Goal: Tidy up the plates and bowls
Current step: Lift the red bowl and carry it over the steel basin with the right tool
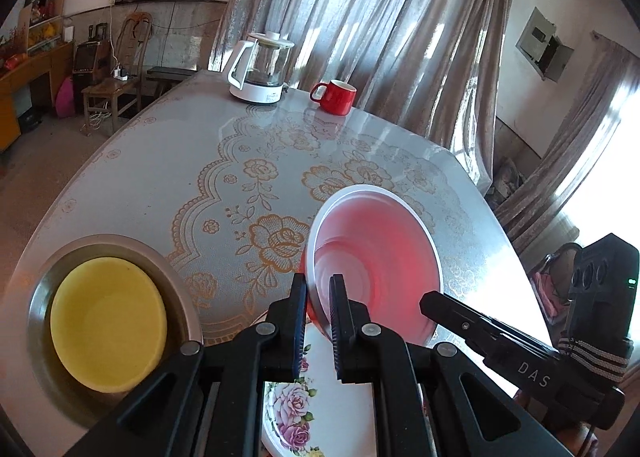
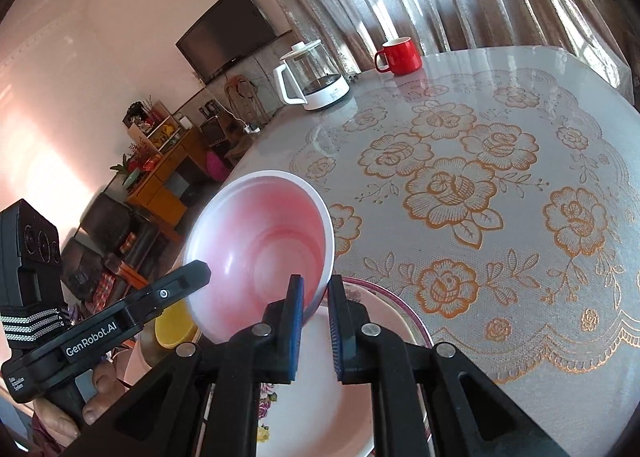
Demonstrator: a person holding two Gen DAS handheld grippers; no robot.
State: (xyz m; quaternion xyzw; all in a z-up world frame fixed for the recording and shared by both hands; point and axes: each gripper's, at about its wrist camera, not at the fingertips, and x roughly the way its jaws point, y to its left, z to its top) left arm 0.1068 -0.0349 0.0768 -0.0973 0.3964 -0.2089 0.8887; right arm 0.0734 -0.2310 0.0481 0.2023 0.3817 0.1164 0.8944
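Note:
A bowl [image 1: 376, 257], white inside with a red outside showing through, hangs tilted above the table. My left gripper [image 1: 318, 285] is shut on its near left rim. My right gripper [image 2: 316, 285] is shut on the opposite rim of the same bowl [image 2: 260, 241]. Each gripper shows in the other's view: the right gripper [image 1: 434, 299] and the left gripper [image 2: 200, 271]. Under the bowl lies a white plate with pink roses [image 1: 320, 397], also in the right wrist view [image 2: 316, 409]. To the left a yellow bowl [image 1: 108, 321] sits inside a metal dish [image 1: 40, 297].
A glass kettle on a white base [image 1: 260, 69] and a red mug [image 1: 334, 97] stand at the table's far edge. The table [image 2: 500, 177] carries a lace-patterned cloth under a clear cover. Curtains hang behind it; a chair and cabinets stand to the left.

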